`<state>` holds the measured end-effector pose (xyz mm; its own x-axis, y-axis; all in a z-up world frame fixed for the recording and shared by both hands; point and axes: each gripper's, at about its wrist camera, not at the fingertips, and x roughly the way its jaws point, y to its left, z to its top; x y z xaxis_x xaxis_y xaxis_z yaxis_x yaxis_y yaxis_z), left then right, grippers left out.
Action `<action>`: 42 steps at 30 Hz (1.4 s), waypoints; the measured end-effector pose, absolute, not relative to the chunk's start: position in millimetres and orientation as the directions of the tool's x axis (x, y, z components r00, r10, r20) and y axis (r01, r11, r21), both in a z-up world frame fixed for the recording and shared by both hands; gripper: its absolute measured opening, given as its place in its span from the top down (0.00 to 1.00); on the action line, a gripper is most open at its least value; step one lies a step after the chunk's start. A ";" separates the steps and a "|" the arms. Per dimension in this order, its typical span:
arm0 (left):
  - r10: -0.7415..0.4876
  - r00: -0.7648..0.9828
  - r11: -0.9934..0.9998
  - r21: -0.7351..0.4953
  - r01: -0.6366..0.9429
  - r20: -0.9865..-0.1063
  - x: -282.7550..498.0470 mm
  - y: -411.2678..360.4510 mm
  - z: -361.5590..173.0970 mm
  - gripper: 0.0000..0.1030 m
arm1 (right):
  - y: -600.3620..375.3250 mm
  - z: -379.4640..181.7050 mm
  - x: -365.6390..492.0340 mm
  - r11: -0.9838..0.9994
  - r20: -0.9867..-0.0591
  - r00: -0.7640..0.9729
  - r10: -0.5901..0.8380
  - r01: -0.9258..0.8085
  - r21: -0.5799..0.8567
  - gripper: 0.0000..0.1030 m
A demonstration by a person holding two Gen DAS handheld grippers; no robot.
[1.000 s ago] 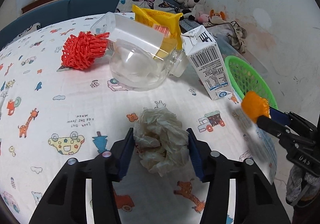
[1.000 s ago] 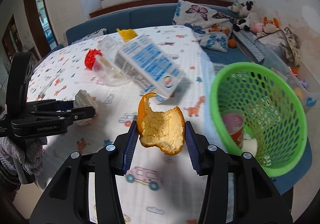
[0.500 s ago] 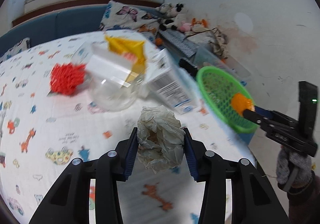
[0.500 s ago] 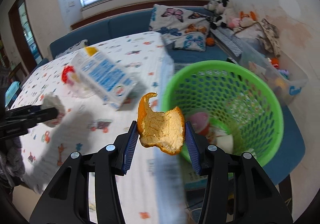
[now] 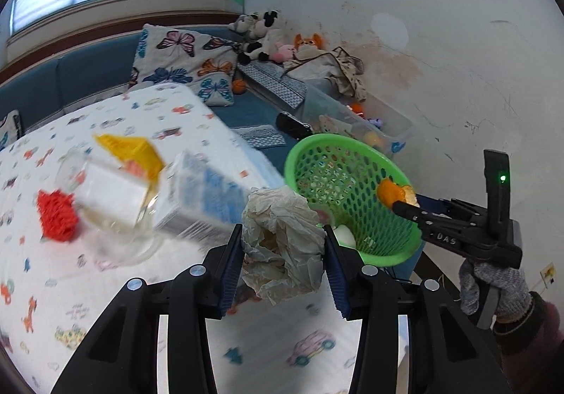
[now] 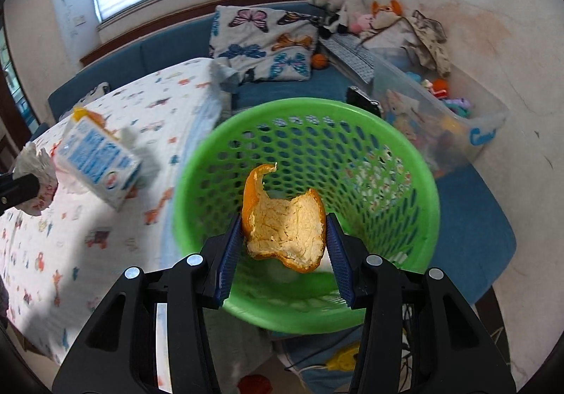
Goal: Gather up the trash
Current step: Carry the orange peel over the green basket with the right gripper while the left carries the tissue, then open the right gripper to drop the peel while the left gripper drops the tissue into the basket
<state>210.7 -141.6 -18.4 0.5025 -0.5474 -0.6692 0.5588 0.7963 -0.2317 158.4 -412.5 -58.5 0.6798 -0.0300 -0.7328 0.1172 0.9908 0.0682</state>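
Trash pieces are both in hand: curled orange peel [image 6: 285, 228] with pale pithy inside clamped in the right gripper [image 6: 284, 246], crumpled off-white paper wad [image 5: 282, 242] clamped in the left gripper [image 5: 283, 263].

Change over the last second — the right gripper went from above the printed desk [image 6: 70, 253] to directly over the round green perforated plastic basket [image 6: 428, 203]; peel now hangs inside the rim line. The left lifted its wad clear of the cloth and swung toward the same basket, not yet over it. My read: peel is ready to drop, paper follows.

Peel is stiff and holds its curve; the wad is light, creased, springy — may cling to a pad on release.

Behind, on the desk: blue-and-white milk carton [image 5: 208, 196] lying on its side, clear plastic tub [image 5: 116, 217], yellow wrapper [image 5: 134, 154], red foam net [image 5: 56, 214]. All still to collect.
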 end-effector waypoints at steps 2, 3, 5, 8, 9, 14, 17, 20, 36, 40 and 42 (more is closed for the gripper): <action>-0.550 0.495 0.788 -0.222 0.574 -0.673 214.8 -156.1 -16.2 0.59 | -421.5 -61.6 159.8 0.988 -0.734 0.678 -0.034 0.132 0.077 0.52; -0.551 0.493 0.785 -0.219 0.579 -0.673 215.0 -159.1 -15.6 0.59 | -424.0 -62.7 161.4 0.988 -0.736 0.676 -0.034 0.134 0.077 0.52; -0.557 0.484 0.774 -0.210 0.598 -0.675 218.2 -173.2 -13.7 0.59 | -430.0 -66.2 163.3 0.987 -0.740 0.671 -0.042 0.144 0.075 0.51; -0.563 0.472 0.758 -0.196 0.622 -0.678 219.2 -191.9 -11.7 0.59 | -437.7 -69.0 164.8 0.985 -0.740 0.671 -0.039 0.152 0.087 0.49; -0.565 0.470 0.754 -0.193 0.628 -0.679 217.9 -196.0 -11.9 0.59 | -440.7 -69.5 164.2 0.983 -0.738 0.674 -0.037 0.156 0.093 0.48; -0.570 0.445 0.731 -0.178 0.659 -0.691 221.7 -227.6 -14.1 0.59 | -451.7 -66.7 161.6 0.980 -0.726 0.687 -0.038 0.167 0.106 0.42; -0.571 0.428 0.720 -0.177 0.671 -0.701 222.4 -242.9 -17.9 0.59 | -455.7 -62.9 156.0 0.979 -0.717 0.696 -0.040 0.169 0.110 0.42; -0.572 0.409 0.708 -0.175 0.685 -0.711 223.0 -257.6 -23.3 0.59 | -458.6 -58.1 149.8 0.979 -0.706 0.706 -0.044 0.171 0.110 0.42; -0.558 0.317 0.656 -0.174 0.734 -0.766 226.0 -327.6 -53.5 0.55 | -477.9 -45.6 120.8 0.972 -0.678 0.731 -0.080 0.208 0.111 0.39; -0.555 0.297 0.651 -0.185 0.736 -0.777 228.7 -336.5 -60.5 0.51 | -483.5 -45.6 114.4 0.967 -0.676 0.731 -0.093 0.228 0.114 0.39; -0.556 0.292 0.652 -0.190 0.734 -0.778 229.9 -338.5 -62.9 0.40 | -485.7 -45.8 112.4 0.965 -0.677 0.730 -0.093 0.233 0.119 0.39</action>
